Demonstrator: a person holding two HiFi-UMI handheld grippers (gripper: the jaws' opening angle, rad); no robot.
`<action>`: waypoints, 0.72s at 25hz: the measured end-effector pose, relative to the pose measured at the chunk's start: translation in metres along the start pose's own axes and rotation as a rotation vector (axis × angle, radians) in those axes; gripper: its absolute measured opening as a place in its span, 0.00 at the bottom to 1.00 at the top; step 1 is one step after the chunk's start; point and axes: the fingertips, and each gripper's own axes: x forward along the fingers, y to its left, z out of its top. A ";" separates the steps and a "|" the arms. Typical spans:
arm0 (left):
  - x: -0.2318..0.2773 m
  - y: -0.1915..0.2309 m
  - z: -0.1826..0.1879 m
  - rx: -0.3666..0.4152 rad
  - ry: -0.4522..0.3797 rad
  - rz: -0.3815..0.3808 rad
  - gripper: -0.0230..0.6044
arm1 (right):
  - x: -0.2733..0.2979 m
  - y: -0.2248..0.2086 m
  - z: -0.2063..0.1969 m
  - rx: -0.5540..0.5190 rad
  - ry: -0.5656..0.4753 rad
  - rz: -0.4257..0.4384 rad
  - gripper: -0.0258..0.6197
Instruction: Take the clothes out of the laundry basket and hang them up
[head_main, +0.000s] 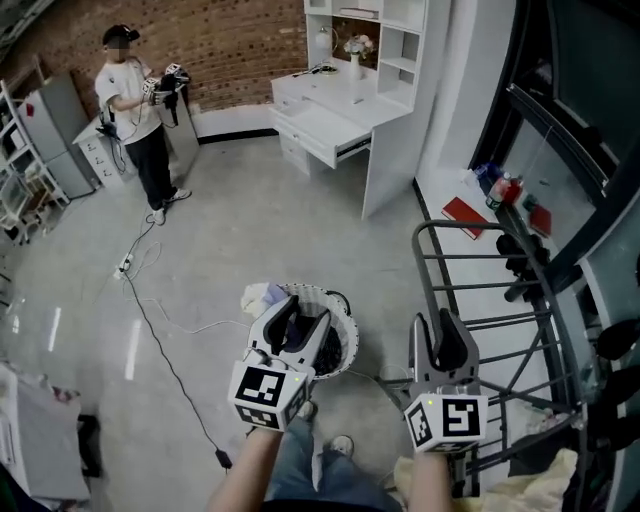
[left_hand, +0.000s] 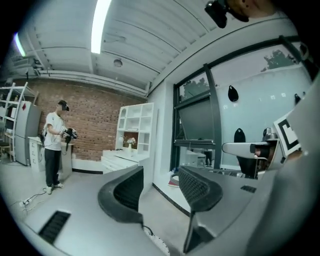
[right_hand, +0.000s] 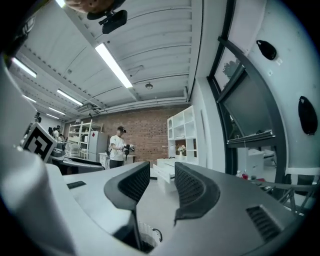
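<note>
Left claw (head_main: 303, 318): jaws well apart with nothing between them. In the head view it hangs over the near rim of the basket (head_main: 345, 318) and points out across the room.
Right claw (head_main: 437, 335): jaws apart, a little narrower than the left, also empty. It sits right of the basket, just beside the left end of the rack (head_main: 478, 288).
Basket: white and round, on the floor (head_main: 230, 240) just ahead of the wearer's shoes. Its rim shows low beneath the jaws in both gripper views (left_hand: 156, 245) (right_hand: 145, 234).
Clothes (head_main: 335, 347): a dark heap inside the basket, below and to the right of the left claw. Neither claw's pads are on it.
Pale garment (head_main: 262, 296): draped at the basket's far-left rim, just left of the left claw.
Rack: dark metal bars, right of the basket along the window side. A pale cloth (head_main: 520, 488) lies at its near foot.
Markings: a black-and-white square pattern on each claw's cube (head_main: 262, 388). A red sheet (head_main: 464, 212) lies on the floor by the window, its print too small to read.
Background: a person (head_main: 135, 110) stands by the brick wall, well apart from the basket, with a white desk (head_main: 330, 120) to their right.
</note>
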 end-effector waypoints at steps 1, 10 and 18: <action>-0.006 0.009 -0.003 -0.002 0.002 0.025 0.39 | 0.004 0.009 -0.004 -0.001 0.003 0.026 0.25; -0.022 0.070 -0.021 -0.016 0.025 0.116 0.39 | 0.046 0.066 -0.022 -0.007 0.033 0.114 0.25; -0.014 0.150 -0.040 -0.025 0.029 0.107 0.39 | 0.110 0.124 -0.047 -0.036 0.050 0.135 0.25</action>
